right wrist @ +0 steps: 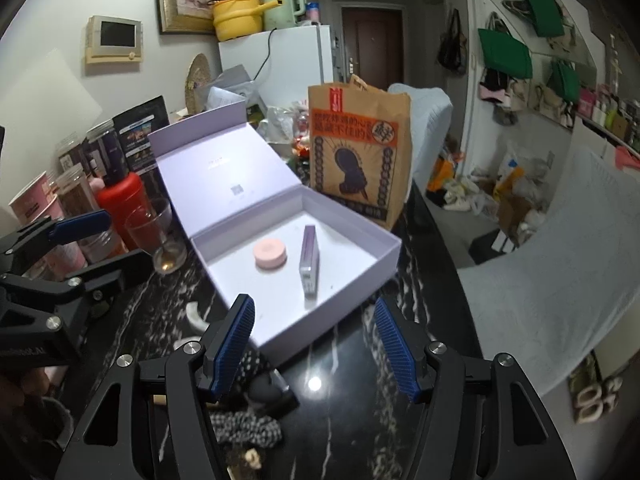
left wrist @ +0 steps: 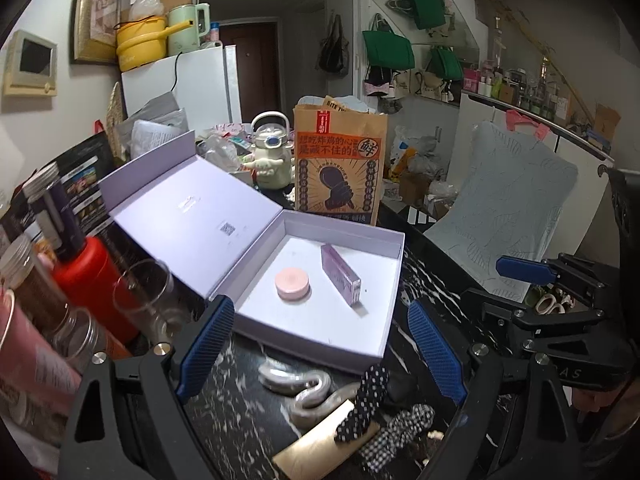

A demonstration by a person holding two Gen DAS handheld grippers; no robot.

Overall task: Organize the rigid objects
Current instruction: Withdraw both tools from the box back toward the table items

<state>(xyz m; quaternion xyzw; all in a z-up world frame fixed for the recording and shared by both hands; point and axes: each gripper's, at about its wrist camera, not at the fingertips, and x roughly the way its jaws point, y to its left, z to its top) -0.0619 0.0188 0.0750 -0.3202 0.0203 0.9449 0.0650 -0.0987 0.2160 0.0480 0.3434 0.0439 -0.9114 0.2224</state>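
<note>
An open lavender box (left wrist: 320, 350) lies on the black marble table, lid flipped back to the left. Inside are a pink round tin (left wrist: 292, 284) and a small purple carton (left wrist: 340, 280) standing on its edge. My left gripper (left wrist: 320, 306) hovers open in front of the box, nothing between its fingers. In the right wrist view the same box (right wrist: 344, 216), tin (right wrist: 270, 253) and carton (right wrist: 310, 264) show, with my right gripper (right wrist: 314, 302) open and empty just short of the box's near corner. A silver snake-shaped clip (left wrist: 304, 388), dotted scrunchies (left wrist: 364, 404) and a gold card (left wrist: 324, 444) lie nearer.
A brown paper bag (left wrist: 340, 168) stands behind the box. A red bottle (left wrist: 92, 280), a drinking glass (left wrist: 148, 292) and several jars crowd the left side. A cream kettle-shaped bottle (left wrist: 272, 152) sits behind the lid. A chair with a pale cover (left wrist: 512, 216) is at the table's right edge.
</note>
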